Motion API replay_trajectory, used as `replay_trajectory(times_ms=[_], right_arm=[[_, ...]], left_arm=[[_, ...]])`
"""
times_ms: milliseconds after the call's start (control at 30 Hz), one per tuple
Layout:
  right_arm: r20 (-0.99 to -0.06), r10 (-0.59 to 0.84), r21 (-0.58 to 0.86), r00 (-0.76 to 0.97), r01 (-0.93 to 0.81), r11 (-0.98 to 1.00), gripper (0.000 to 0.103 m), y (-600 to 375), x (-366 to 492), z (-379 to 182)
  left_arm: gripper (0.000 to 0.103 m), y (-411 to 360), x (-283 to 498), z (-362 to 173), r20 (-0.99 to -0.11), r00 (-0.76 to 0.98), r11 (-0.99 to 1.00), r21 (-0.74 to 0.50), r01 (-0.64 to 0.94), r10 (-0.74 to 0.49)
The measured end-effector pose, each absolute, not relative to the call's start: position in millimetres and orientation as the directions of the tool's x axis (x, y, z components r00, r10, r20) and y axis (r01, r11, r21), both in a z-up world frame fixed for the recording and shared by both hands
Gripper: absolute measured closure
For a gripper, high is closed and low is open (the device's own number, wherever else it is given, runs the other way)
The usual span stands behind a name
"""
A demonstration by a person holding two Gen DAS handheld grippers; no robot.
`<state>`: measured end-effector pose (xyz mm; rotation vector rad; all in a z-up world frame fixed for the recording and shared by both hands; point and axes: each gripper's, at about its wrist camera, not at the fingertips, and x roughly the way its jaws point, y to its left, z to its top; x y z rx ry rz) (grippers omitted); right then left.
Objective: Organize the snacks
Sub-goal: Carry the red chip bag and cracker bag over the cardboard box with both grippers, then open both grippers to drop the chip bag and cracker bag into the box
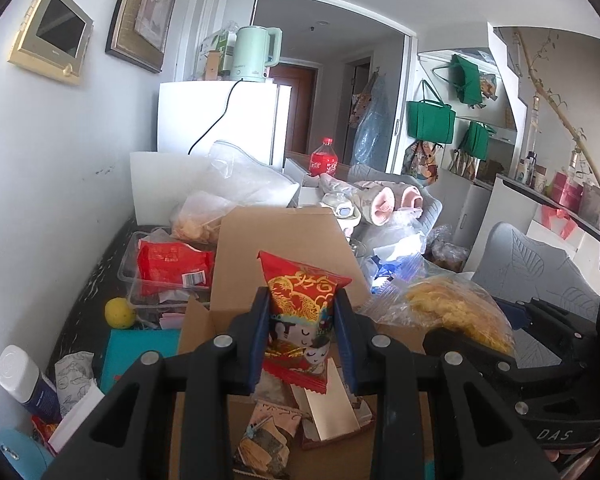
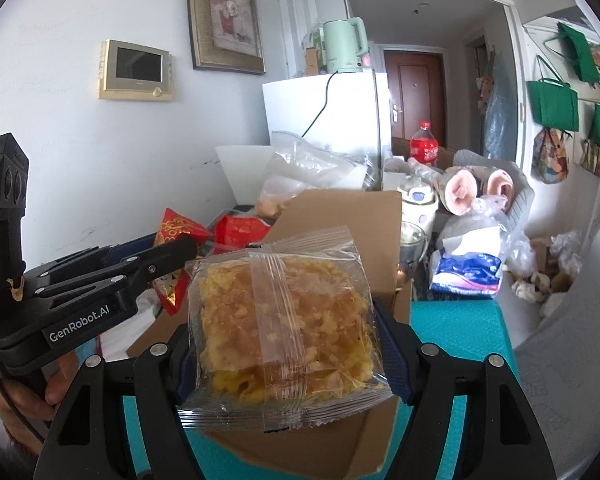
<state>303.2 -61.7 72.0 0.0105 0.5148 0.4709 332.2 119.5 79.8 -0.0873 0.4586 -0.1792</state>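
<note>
My left gripper (image 1: 302, 334) pinches a red packet (image 1: 300, 316), right gripper (image 2: 290, 354) clamps a pastry bag (image 2: 284, 320); box (image 1: 276, 240) half-filled, neither placed yet.

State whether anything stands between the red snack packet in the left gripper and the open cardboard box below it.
Nothing visible does. The left gripper holds the red snack packet right above the open cardboard box, whose flaps stand open.
</note>
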Motion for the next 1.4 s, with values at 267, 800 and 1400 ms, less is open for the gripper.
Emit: replay_trajectory(times_ms=[267,800,1400], right_arm=[[-0.533,0.421,0.132,0.734,-0.419,0.898,0.030,-46,357,57],[-0.676,0.337,0.122,0.655,-0.352,0.928,0.030,-36,400,-3],[-0.743,0.243,0.035,0.624,-0.325,0.945,0.021,-28,409,-22]], left_arm=[[0.073,134,381,50,-0.505,0.848,0.986,-0.123,0.110,-0.158],[0.073,142,431,-20,-0.684,0.710,0.983,-0.167,0.072,-0.168],[0.071,135,442,-33,-0.773,0.627,0.995,-0.099,0.033,-0.098]])
